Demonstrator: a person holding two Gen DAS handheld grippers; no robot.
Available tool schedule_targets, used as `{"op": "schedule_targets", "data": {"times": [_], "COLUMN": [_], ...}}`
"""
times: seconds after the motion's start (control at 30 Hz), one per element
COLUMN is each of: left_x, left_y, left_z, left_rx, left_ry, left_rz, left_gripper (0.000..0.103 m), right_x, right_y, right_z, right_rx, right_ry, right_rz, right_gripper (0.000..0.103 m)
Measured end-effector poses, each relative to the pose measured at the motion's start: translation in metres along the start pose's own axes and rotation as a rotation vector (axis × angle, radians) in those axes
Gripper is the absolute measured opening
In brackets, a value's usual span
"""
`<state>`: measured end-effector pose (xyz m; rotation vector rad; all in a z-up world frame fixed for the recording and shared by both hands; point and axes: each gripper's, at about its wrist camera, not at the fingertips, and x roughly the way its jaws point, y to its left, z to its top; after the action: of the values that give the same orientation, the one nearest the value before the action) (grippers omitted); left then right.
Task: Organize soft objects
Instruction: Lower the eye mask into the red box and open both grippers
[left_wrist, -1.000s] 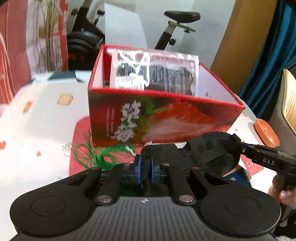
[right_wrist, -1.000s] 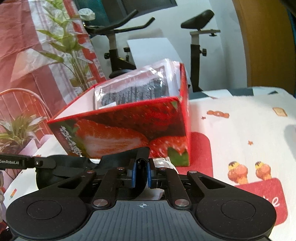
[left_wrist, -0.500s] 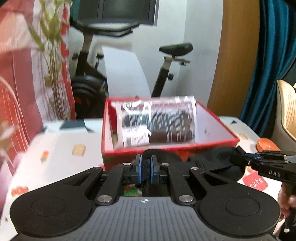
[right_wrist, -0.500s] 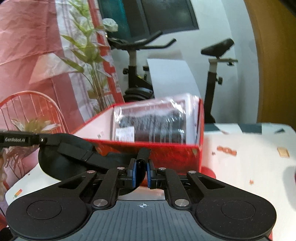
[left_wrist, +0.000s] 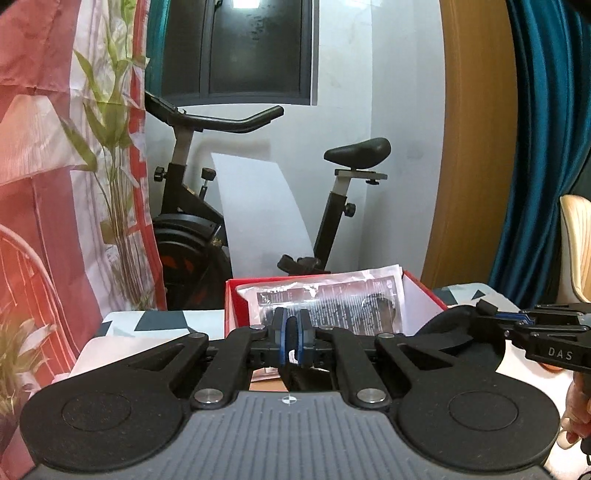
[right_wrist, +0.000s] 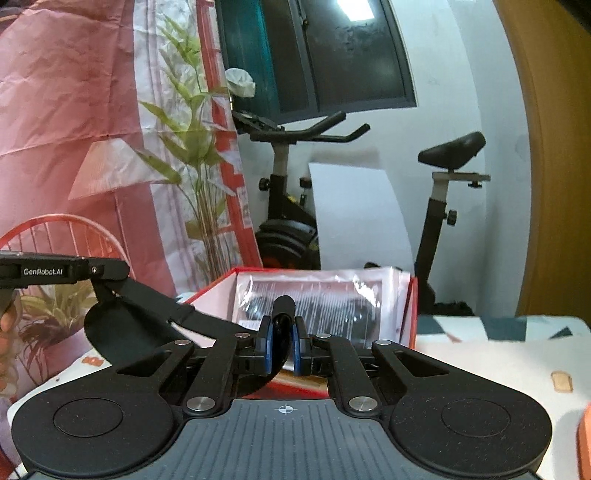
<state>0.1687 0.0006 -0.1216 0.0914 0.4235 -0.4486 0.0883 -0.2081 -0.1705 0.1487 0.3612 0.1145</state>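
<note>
Carrying step in hand — left gripper (left_wrist: 291, 341) and right gripper (right_wrist: 282, 341) each pinching the black eye mask (right_wrist: 122, 325), hanging lower centre before the red box (right_wrist: 218, 286); next, lowering it inside.

An exercise bike (left_wrist: 229, 221) stands against a white wall (left_wrist: 369, 92) below a dark window (left_wrist: 236, 51) that reflects a ceiling light. A red-and-white curtain (left_wrist: 48, 147) hangs at left, a teal curtain (left_wrist: 546, 147) beside a wooden panel (left_wrist: 476, 147) at right.
</note>
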Motion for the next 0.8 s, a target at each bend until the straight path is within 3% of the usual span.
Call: {"op": "schedule_targets", "data": {"times": [0.37,0.6,0.8], "left_x": [0.032,0.107,0.14], "left_y": [-0.001,-0.004,0.001], "left_z": [0.031,0.023,0.006], "left_rx": [0.061,0.093,0.095], "left_ry": [-0.072,0.074,0.174], "left_rz": [0.042,0.118,0.093], "left_gripper": [0.007,0.007,0.007], "right_x": [0.034,0.099,0.137], "right_y": [-0.001,-0.013,-0.021], "right_z": [0.027,0.027,0.014], "right_rx": [-0.097,-0.192,-0.161], "right_ry": [-0.04,0.087,0.215], "right_rz": [-0.051,-0.133,-0.15], "right_gripper": [0.009,0.009,0.01]}}
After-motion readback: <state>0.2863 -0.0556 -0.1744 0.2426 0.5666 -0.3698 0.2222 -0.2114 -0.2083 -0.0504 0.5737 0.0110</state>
